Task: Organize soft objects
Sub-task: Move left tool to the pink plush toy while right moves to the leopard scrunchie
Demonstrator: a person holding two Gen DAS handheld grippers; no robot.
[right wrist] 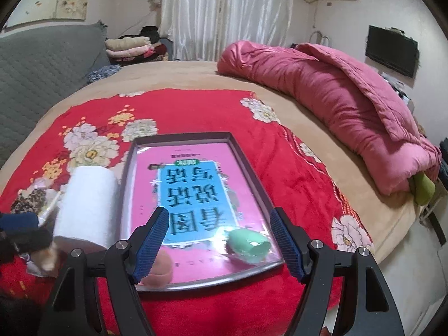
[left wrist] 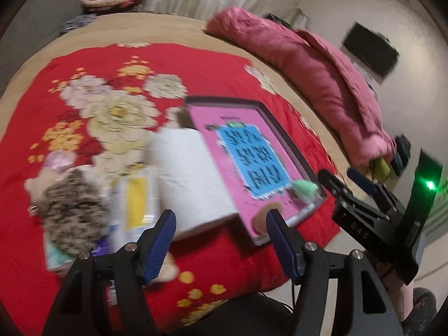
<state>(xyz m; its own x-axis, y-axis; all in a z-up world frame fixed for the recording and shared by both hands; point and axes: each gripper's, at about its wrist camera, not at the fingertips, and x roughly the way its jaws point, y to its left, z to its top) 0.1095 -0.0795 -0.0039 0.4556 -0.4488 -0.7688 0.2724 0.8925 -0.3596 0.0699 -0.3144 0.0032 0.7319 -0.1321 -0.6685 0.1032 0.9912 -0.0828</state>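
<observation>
A bed (right wrist: 196,75) in a tan sheet fills the room, with a rolled pink quilt (right wrist: 336,103) along its right side. A red floral blanket (right wrist: 196,109) is spread over the middle of the bed. On the blanket lies a grey tray (right wrist: 253,179) lined with a pink and blue printed sheet. Just left of the tray, touching its edge, stands a white paper roll (right wrist: 86,204). Further left a speckled plush toy (left wrist: 72,210) lies beside a yellow-and-white packet (left wrist: 137,198). At the tray's near end sit a mint-green sponge (right wrist: 247,245) and a peach sponge (right wrist: 161,267), apart from each other. The right hand-held gripper (right wrist: 221,242) hovers over that end, released, nothing between its blue pads. The left hand-held gripper (left wrist: 221,240) hangs above the blanket near the roll, released and empty.
</observation>
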